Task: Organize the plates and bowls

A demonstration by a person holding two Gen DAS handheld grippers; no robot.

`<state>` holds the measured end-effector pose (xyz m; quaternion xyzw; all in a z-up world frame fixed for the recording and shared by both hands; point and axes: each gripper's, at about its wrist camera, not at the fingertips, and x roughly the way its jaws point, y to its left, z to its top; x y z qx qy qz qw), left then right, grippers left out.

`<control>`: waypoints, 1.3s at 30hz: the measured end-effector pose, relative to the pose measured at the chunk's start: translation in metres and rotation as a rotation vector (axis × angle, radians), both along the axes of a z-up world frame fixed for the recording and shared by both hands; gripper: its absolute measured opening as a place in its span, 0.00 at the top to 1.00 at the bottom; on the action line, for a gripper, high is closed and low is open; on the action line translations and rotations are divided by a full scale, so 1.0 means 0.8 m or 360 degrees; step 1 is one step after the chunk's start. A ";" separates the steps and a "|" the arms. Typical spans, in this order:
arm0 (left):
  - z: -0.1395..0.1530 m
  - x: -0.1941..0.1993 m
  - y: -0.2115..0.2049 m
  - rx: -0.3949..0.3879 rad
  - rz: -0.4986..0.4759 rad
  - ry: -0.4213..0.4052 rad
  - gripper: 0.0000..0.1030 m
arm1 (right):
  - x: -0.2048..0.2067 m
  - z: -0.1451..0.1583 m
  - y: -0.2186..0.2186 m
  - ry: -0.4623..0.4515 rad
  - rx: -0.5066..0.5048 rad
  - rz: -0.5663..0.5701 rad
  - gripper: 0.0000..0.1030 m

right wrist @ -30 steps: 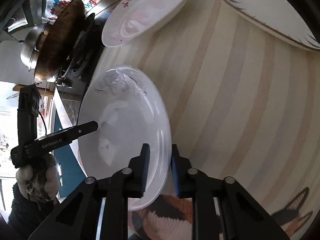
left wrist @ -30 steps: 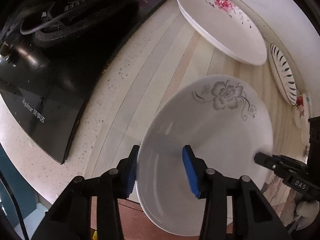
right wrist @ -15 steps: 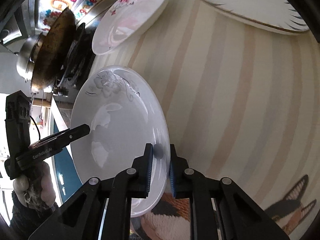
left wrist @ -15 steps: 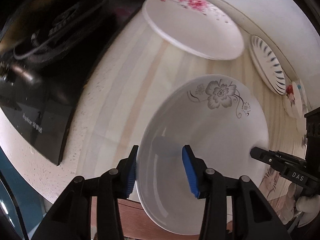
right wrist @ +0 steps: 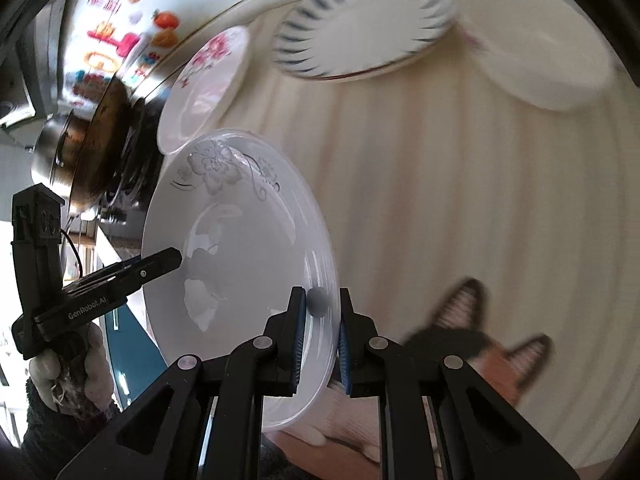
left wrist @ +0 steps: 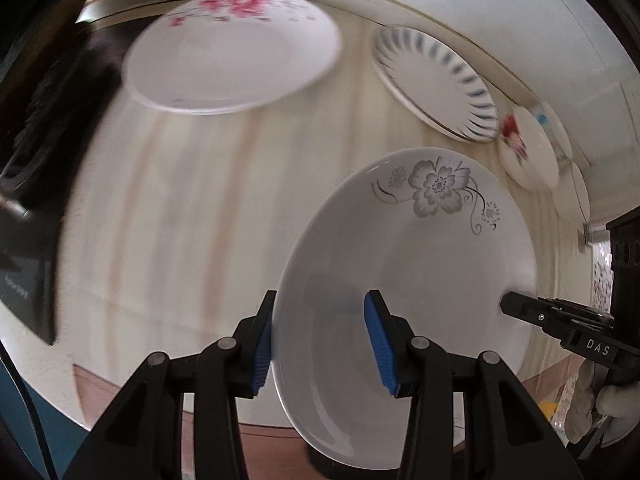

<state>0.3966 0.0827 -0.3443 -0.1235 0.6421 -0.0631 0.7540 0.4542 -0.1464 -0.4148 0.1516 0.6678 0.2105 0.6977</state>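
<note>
Midair, held clear of the striped counter point(left wrist: 192, 216): grey-flower plate point(left wrist: 404, 264), pinched at opposite rims by two handheld claws. Nearest the lens, left gripper point(left wrist: 318, 340) straddling the near rim, one blue pad outside, the other inside the bowl of the plate, clamped on it. Across the dish, right gripper point(right wrist: 320, 340) nearly closed, thin rim squeezed between its pads point(right wrist: 299, 340). Gloved hands at both handles.

Step in hand, by the look of it: carrying the plate toward a stack with the other dishes. Blur across the counter suggests a carry in progress. Next move likely calls for keeping the plate level between both grips, lining it over a chosen dish, lowering flat, then loosening both claws together.

Beyond the held plate, open striped counter in the middle, room enough for a sweep. Farther back, along the wall edge: pink-flower plate point(left wrist: 236, 52) nearest the stove, blue-striped plate point(left wrist: 436, 80) beside it, then a smaller red-flower dish point(left wrist: 524, 148) and plain white ones, overlapping toward the corner. Dark stove point(left wrist: 36, 184) and a wok point(right wrist: 96, 148) on it bounding the side by the left claw; counter's front edge just under the claws, floor below. Tightest spot: the crowded back row, rims near one another and close against the wall.
</note>
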 end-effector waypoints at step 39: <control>0.055 0.063 0.042 0.0262 0.0493 -0.0201 0.60 | 0.033 0.100 -0.078 -0.0143 -0.0060 -0.0094 0.72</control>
